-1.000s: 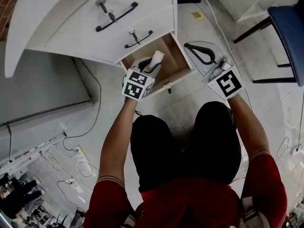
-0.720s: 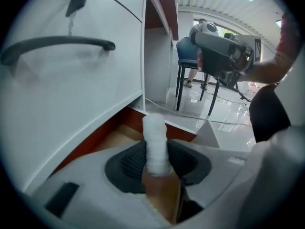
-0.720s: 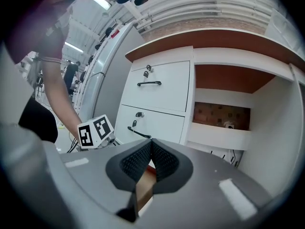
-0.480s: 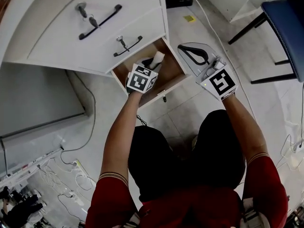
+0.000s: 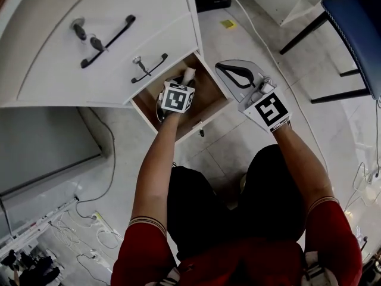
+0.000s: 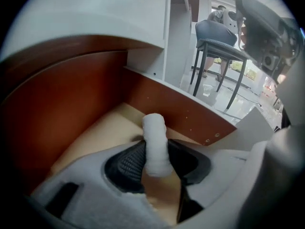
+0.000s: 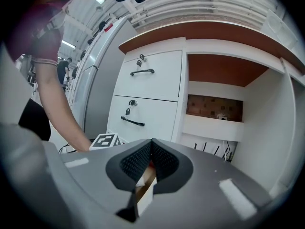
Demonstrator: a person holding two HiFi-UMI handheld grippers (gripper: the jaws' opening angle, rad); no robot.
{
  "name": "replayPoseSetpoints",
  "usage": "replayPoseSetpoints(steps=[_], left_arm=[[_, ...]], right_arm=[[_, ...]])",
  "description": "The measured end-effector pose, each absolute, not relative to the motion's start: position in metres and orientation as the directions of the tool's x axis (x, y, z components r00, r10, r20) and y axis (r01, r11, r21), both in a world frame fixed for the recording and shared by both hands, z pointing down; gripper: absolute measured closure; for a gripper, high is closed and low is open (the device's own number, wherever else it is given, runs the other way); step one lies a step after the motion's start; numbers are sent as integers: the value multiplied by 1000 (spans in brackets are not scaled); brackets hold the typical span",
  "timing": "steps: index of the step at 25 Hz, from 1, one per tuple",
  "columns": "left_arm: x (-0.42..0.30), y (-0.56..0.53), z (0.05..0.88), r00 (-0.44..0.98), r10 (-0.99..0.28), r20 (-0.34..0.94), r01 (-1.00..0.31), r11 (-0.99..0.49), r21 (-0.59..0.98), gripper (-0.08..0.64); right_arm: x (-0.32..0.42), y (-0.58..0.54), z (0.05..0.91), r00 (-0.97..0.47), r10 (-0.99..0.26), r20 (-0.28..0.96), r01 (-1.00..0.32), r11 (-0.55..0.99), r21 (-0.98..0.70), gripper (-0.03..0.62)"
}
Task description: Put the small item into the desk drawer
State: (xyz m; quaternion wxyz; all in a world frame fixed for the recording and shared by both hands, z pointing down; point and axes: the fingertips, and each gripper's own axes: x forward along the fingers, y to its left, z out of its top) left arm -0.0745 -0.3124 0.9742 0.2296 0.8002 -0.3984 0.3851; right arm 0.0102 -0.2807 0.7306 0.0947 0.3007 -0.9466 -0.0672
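Observation:
The small item [image 5: 188,75] is a white, stubby cylinder. My left gripper [image 5: 183,82] is shut on it and holds it upright inside the open bottom drawer [image 5: 209,108] of the white desk. In the left gripper view the item [image 6: 155,144] stands between the black ribbed pads [image 6: 127,165] of that gripper [image 6: 155,160], just above the drawer's pale wooden floor [image 6: 102,132], with brown side walls around it. My right gripper [image 5: 220,67] hangs to the right of the drawer, over the floor tiles; its jaws [image 7: 151,149] are shut with nothing between them.
Above the open drawer are two shut drawers with black handles [image 5: 109,32] [image 5: 150,68] and keys in their locks. A blue chair [image 5: 356,20] stands at the right. Cables [image 5: 89,225] lie on the floor at the lower left. The person's knees are close below the drawer.
My left gripper has gone down and forward into the drawer with the white item still in it. The right gripper has sunk a little and stays shut.

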Motion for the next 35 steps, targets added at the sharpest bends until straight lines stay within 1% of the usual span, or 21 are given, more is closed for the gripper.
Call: replayPoseSetpoints(steps=[6,13,17,20,24,31,33,35], left_arm=[[-82,-316,991,337,-434,836,-824,-566,38,405],[-87,-315,1005,315,-431,846,-818,-574,12,393],[-92,-307,1002,287,-406,868,-820,-573,3,354],[-83,-307,995,328,-423,844,-804,-595,14,326],[-79,-305,980,352,-446,823,-796,-605,12,316],[-72,-301,938,407,-521,751,-766,-642,-31,322],[-71,-299,919,423,-549,721,-758,-651,-51,342],[-72,-297,898,438,-582,685,-750,-657,-79,386]], right_arm=[[11,-283,743,-799,-577,170,-551,815,176,581],[12,-287,752,-793,-583,177,-571,812,118,581],[13,-287,753,-792,-586,170,-579,810,94,581],[14,-288,754,-791,-587,171,-583,809,76,581],[13,-290,752,-794,-586,162,-582,810,73,581],[11,-292,751,-802,-573,167,-569,819,81,581],[10,-291,751,-806,-567,171,-562,823,84,581],[10,-291,749,-810,-561,172,-554,828,89,581]])
